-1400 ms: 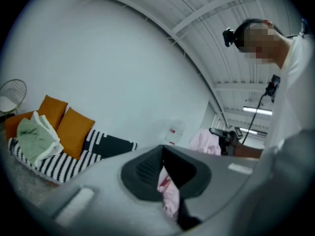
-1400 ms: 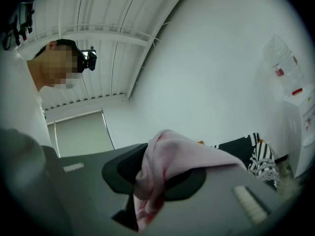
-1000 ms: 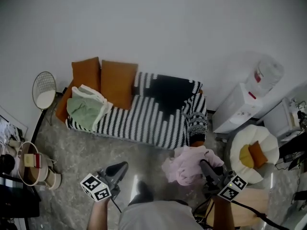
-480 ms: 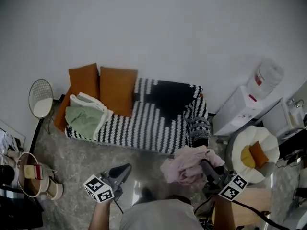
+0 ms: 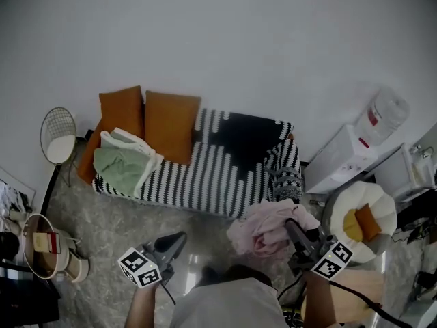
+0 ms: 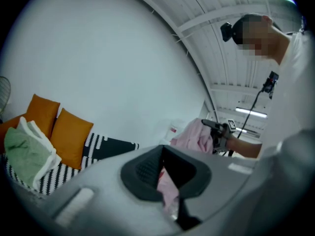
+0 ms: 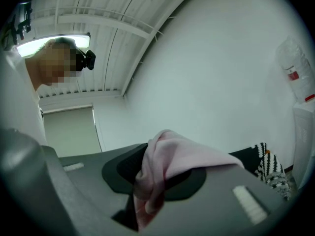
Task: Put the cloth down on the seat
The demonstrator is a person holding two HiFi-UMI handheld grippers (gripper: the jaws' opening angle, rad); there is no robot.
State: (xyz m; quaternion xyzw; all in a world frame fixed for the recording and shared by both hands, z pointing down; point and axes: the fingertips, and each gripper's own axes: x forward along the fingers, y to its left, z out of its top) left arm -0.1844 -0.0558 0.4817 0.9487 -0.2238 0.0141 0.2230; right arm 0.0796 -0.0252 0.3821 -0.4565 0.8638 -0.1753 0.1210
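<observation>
The sofa (image 5: 205, 173), under a black-and-white striped cover, stands against the wall, and its seat also shows in the left gripper view (image 6: 101, 146). A bunched pink cloth (image 5: 266, 227) hangs in the air just in front of the sofa's right end. My right gripper (image 5: 295, 229) is shut on it; in its own view the pink cloth (image 7: 182, 156) drapes over the jaws of the right gripper (image 7: 152, 176). My left gripper (image 5: 179, 238) hovers lower left over the floor with no cloth at it. Its own view shows a pinkish strip in the slot of the left gripper (image 6: 165, 173).
Two orange cushions (image 5: 171, 121) and a folded green cloth (image 5: 123, 162) fill the sofa's left end. A round wire table (image 5: 58, 139) and a basket (image 5: 41, 244) stand at left. A water dispenser (image 5: 355, 152) and a white round chair (image 5: 362, 217) stand at right.
The pink cloth, still in the right gripper, has drifted slightly up toward the sofa's right front corner. The left gripper has barely moved.
</observation>
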